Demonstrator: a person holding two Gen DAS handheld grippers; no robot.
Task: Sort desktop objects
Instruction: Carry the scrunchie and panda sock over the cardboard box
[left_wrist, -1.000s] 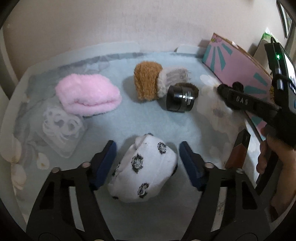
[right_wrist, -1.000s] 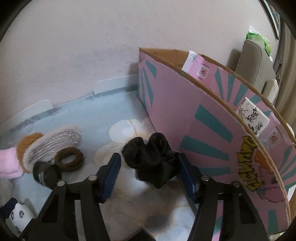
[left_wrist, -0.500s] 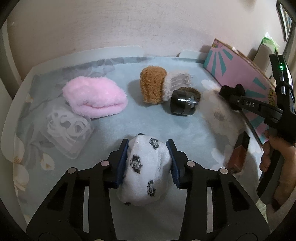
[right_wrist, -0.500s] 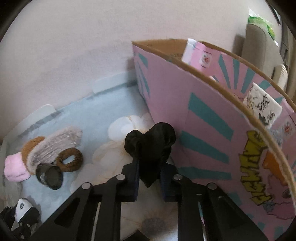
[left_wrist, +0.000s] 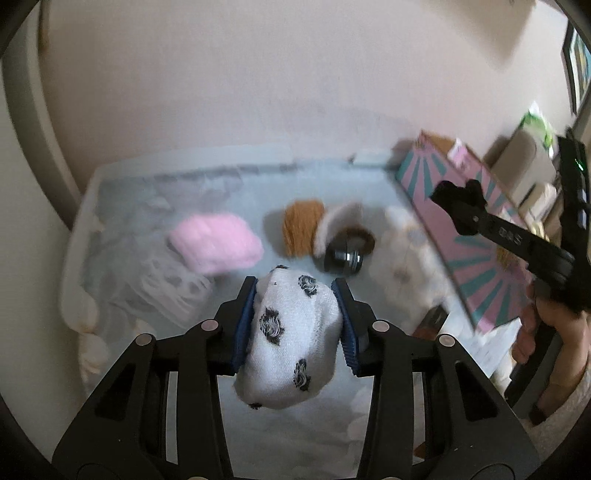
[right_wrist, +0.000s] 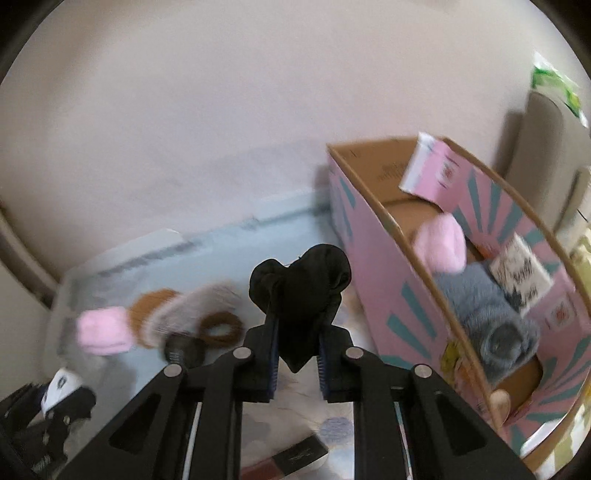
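Left gripper (left_wrist: 297, 321) clamped on white spotted sock (left_wrist: 290, 347), right gripper (right_wrist: 295, 354) clenched on black scrunchie (right_wrist: 299, 291), both above pale blue tabletop (left_wrist: 236, 192) beside pink box (right_wrist: 373, 266).

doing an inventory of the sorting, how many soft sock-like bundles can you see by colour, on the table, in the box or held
pink fluffy bundles: 2
white black-spotted: 1
black: 1
brown-and-grey fuzzy: 1
grey fluffy roll: 1
total: 6
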